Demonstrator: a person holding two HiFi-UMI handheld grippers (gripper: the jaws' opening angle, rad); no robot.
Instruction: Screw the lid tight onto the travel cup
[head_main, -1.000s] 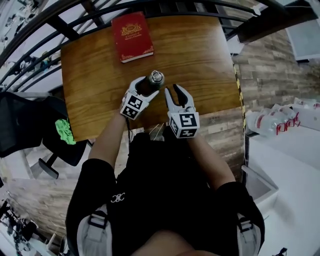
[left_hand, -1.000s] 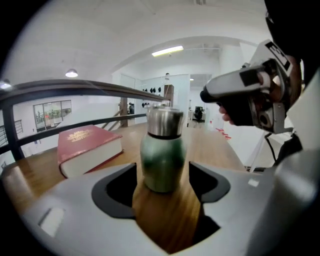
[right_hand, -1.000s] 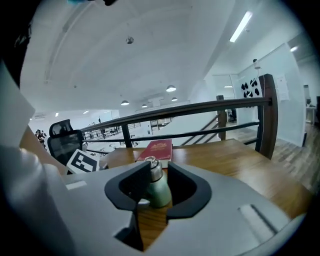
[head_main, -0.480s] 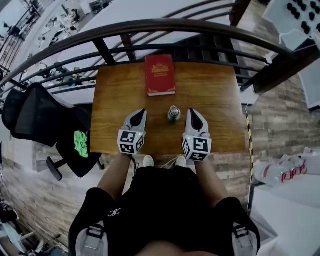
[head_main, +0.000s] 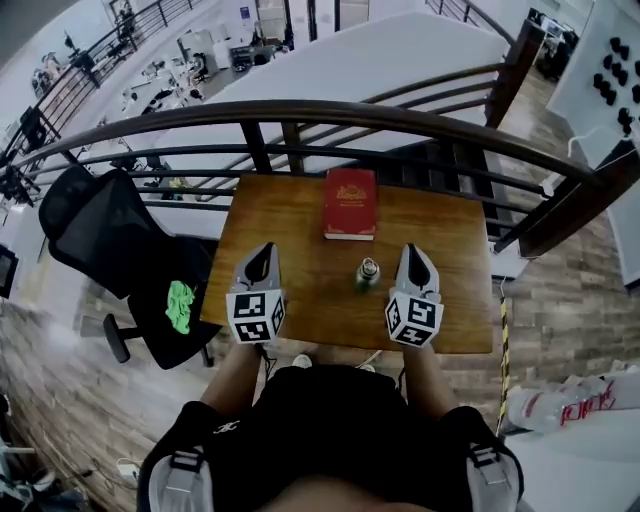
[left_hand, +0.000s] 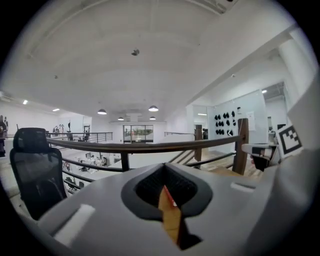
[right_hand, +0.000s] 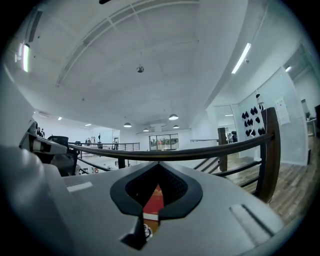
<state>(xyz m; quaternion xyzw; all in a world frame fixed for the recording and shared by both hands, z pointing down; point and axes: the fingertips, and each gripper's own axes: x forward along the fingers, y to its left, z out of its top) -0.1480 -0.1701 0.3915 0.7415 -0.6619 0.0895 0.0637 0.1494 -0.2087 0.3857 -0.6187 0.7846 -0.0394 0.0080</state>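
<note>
Left gripper (head_main: 263, 252): my grey plastic jaws are pressed together, with nothing between them. Only a diamond-shaped slot with ribbed black pads stays open behind the tips, and it shows wood grain and a red edge. Right gripper (head_main: 413, 250): jaws also together and empty, with the same dark ribbed slot. Both point out toward the dark rounded railing (head_main: 300, 112), held side by side and well apart.

The travel cup (head_main: 368, 272) stands upright on the table (head_main: 290, 220) between my two sets of fingers, nearer the right ones and just inboard of them, touching neither. It is a small cylinder with a dark body and a shiny round metal lid on top. Beyond the cup, farther from my tips, a red hardcover book (head_main: 350, 203) with gold print lies flat. The tabletop is glossy rectangular brown wood with visible grain. Off past my left fingers is a black mesh office chair (head_main: 100, 240).
</note>
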